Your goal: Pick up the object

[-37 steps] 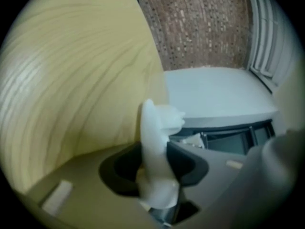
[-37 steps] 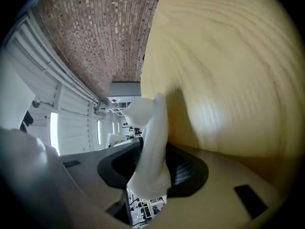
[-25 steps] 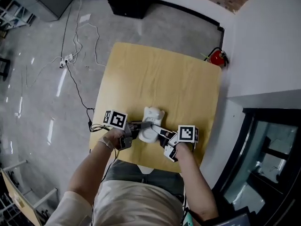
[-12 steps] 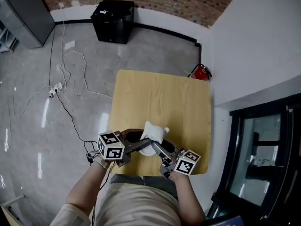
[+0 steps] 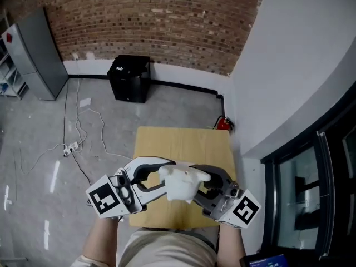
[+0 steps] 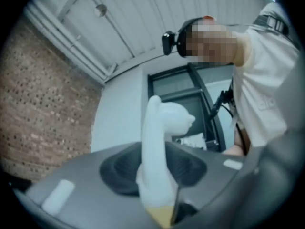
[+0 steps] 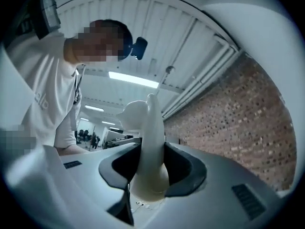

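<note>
I clamp the seemingly light, stiff toy (image 5: 178, 186) at 9 and 3 o'clock, left tool (image 5: 165, 179) and right tool (image 5: 199, 183) just tightened.

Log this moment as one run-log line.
left gripper: shut on white object, jaws just tightened | right gripper: shut on it, jaws just tightened | white object: held in air above table

The glossy white animal-shaped figure (image 5: 179, 185) is plain white. The left gripper (image 6: 155, 175) and the right gripper (image 7: 150, 171) are grey with black pads on the jaws, and each carries a cube of black-and-white square markers. The square wooden tabletop (image 5: 183, 141) is pale yellow with faint grain. Beyond the tabletop the concrete floor (image 5: 44, 132) is mottled grey, the boxy case (image 5: 129, 78) black, the brick wall (image 5: 156, 21) red-brown with pale mortar lines.
</note>
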